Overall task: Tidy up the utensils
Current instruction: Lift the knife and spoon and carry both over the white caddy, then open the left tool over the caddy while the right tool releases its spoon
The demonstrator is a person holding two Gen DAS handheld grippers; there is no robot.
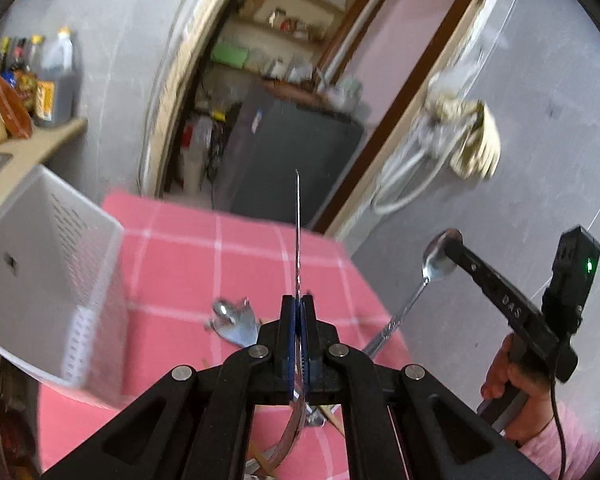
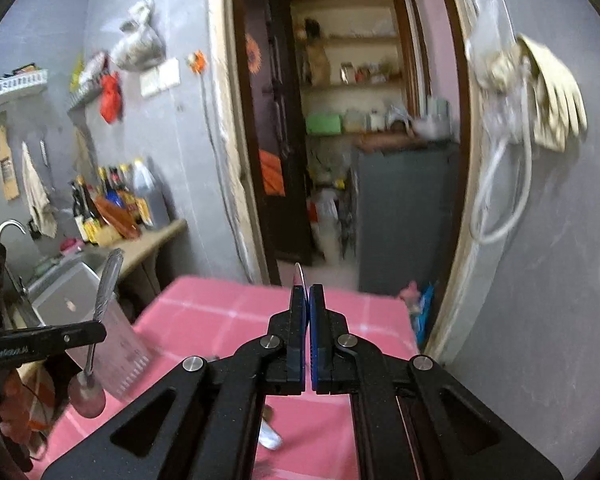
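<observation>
My left gripper (image 1: 298,300) is shut on a metal spoon (image 1: 298,224), seen edge-on, handle pointing up. In the right wrist view the same spoon (image 2: 100,304) hangs from the left gripper (image 2: 100,332), bowl down. My right gripper (image 2: 308,290) is shut on the bowl of a second spoon (image 2: 299,276). In the left wrist view this second spoon (image 1: 428,276) hangs from the right gripper (image 1: 450,240) with its handle slanting down. Both are raised above the pink checked tablecloth (image 1: 204,248). A white perforated basket (image 1: 60,280) stands at the left of the table.
More metal utensils (image 1: 232,320) lie on the cloth, with wooden chopsticks (image 1: 332,416) near the front. A counter with bottles (image 2: 116,196) and a sink (image 2: 72,268) are at the left. Behind the table is a doorway with a dark fridge (image 1: 284,160); gloves (image 2: 556,96) hang on the right wall.
</observation>
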